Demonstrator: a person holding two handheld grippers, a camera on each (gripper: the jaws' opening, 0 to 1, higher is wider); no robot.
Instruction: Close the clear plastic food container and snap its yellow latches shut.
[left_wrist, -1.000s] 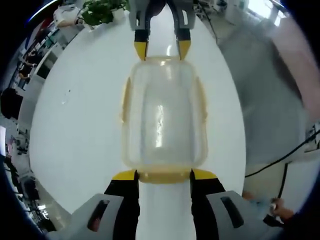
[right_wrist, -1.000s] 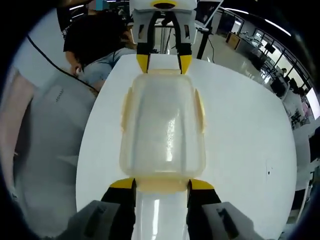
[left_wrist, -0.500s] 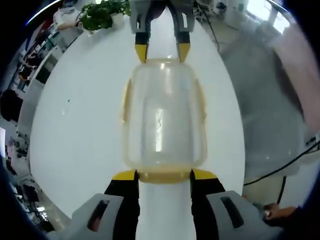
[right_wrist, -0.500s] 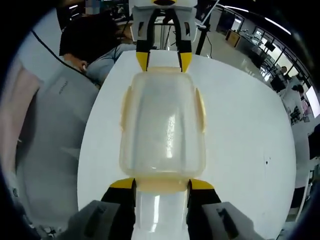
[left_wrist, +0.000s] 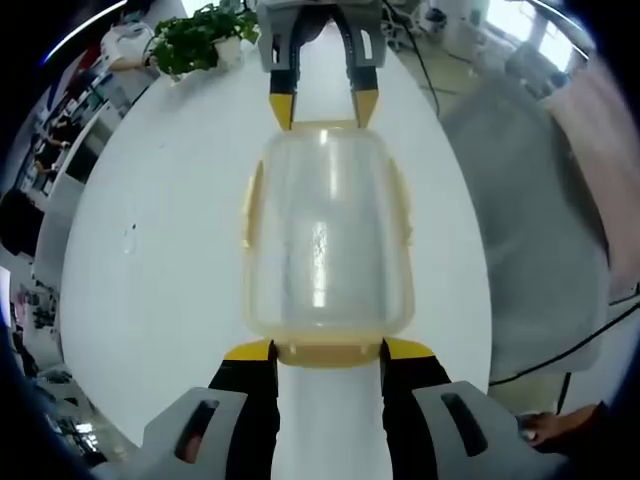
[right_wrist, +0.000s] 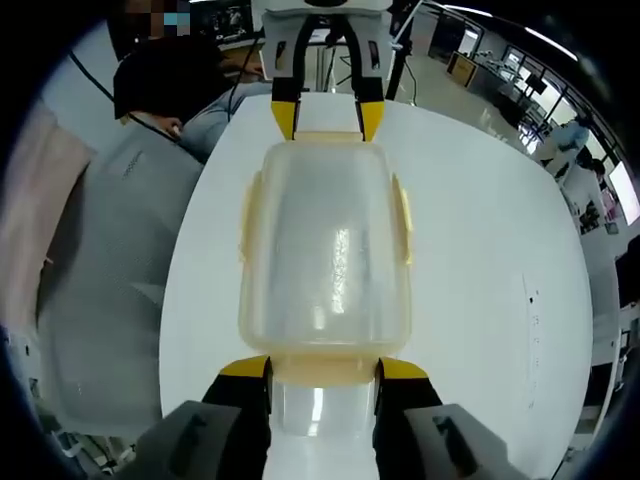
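The clear plastic container (left_wrist: 325, 230) with its lid on lies lengthwise over the white table (left_wrist: 150, 260), between my two grippers. My left gripper (left_wrist: 327, 350) has its yellow-tipped jaws on both sides of the near yellow end latch (left_wrist: 328, 354), shut on it. My right gripper (left_wrist: 325, 105) holds the far end the same way. In the right gripper view the container (right_wrist: 325, 250) looks the same, with the right gripper (right_wrist: 322, 368) at the near end latch and the left gripper (right_wrist: 328, 120) at the far end. Yellow side latches (left_wrist: 248, 205) lie flat against the walls.
A potted plant (left_wrist: 195, 40) stands at the table's far edge. A person in grey clothes (right_wrist: 100, 260) stands close beside the table, with a black cable (left_wrist: 560, 345) trailing near them. Desks and office gear lie beyond the table.
The container stays fixed between both grippers, while the table and room behind it have shifted a little. Both cameras moved together with the container.
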